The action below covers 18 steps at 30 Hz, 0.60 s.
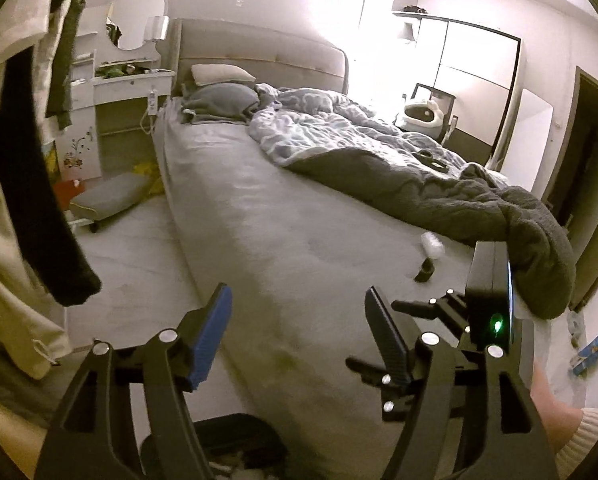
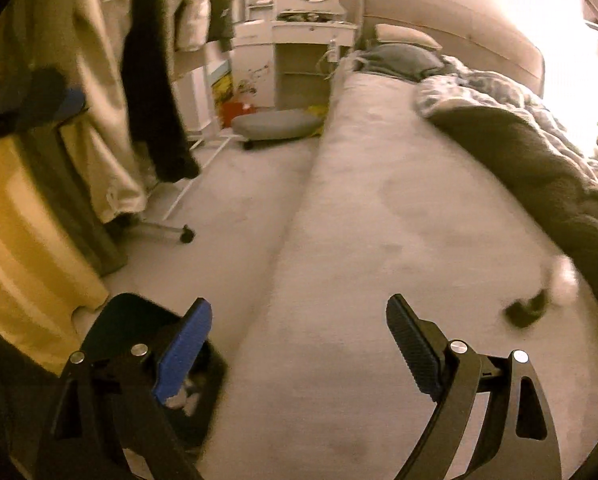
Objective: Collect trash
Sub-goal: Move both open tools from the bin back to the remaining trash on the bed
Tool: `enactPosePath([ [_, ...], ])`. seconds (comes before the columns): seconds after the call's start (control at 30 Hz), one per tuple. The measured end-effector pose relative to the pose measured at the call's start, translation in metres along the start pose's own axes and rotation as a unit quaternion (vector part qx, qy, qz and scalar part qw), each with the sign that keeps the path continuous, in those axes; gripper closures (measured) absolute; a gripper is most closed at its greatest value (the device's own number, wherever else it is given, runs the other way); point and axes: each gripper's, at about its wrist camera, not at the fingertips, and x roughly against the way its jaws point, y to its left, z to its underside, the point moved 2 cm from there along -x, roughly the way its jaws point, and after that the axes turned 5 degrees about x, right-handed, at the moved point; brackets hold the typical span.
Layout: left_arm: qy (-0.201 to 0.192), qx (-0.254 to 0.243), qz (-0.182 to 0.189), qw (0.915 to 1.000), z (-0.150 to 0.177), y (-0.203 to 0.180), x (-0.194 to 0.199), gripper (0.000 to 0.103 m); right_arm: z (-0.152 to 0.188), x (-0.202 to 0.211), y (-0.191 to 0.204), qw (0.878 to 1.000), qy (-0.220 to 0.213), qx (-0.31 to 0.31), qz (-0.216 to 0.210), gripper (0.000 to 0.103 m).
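Observation:
On the grey bed sheet lie a small clear plastic bottle (image 1: pixel 433 244) and a short dark object (image 1: pixel 425 270), close to the edge of the dark duvet. The right wrist view shows them blurred, the dark object (image 2: pixel 527 308) below the whitish bottle (image 2: pixel 563 276). My left gripper (image 1: pixel 299 288) is open and empty over the near end of the bed. My right gripper (image 2: pixel 299 304) is also open and empty, left of the two items. A black bin (image 2: pixel 139 320) holding white crumpled scraps stands on the floor by the bed.
The bed (image 1: pixel 299 208) fills the middle, with a rumpled duvet (image 1: pixel 419 184) on its right half. Clothes (image 2: pixel 151 92) hang on a wheeled rack at the left. A low cushion stool (image 2: pixel 275 124) and a dresser stand further back. A blue packet (image 1: pixel 591 352) lies on the floor at right.

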Motion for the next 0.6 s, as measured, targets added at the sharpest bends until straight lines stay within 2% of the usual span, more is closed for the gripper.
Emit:
enactPosePath([
  [0.17, 0.004, -0.013, 0.011, 0.9998, -0.001, -0.024, -0.016, 0.028, 0.004, 0.011, -0.043, 0.999, -0.008, -0.024, 0.022, 0.013],
  [0.27, 0.008, -0.018, 0.014, 0.9997, 0.000, -0.035, -0.027, 0.022, 0.006, 0.019, -0.070, 0.998, -0.016, -0.042, 0.035, 0.013],
  [0.37, 0.023, -0.013, 0.019, 0.9995, 0.001, -0.044, -0.044, 0.021, 0.008, 0.022, -0.094, 0.997, -0.014, -0.060, 0.052, 0.013],
  [0.6, 0.041, -0.028, 0.045, 0.9977, 0.004, -0.074, -0.077, 0.016, 0.026, 0.029, -0.161, 0.985, -0.002, -0.133, 0.108, 0.013],
])
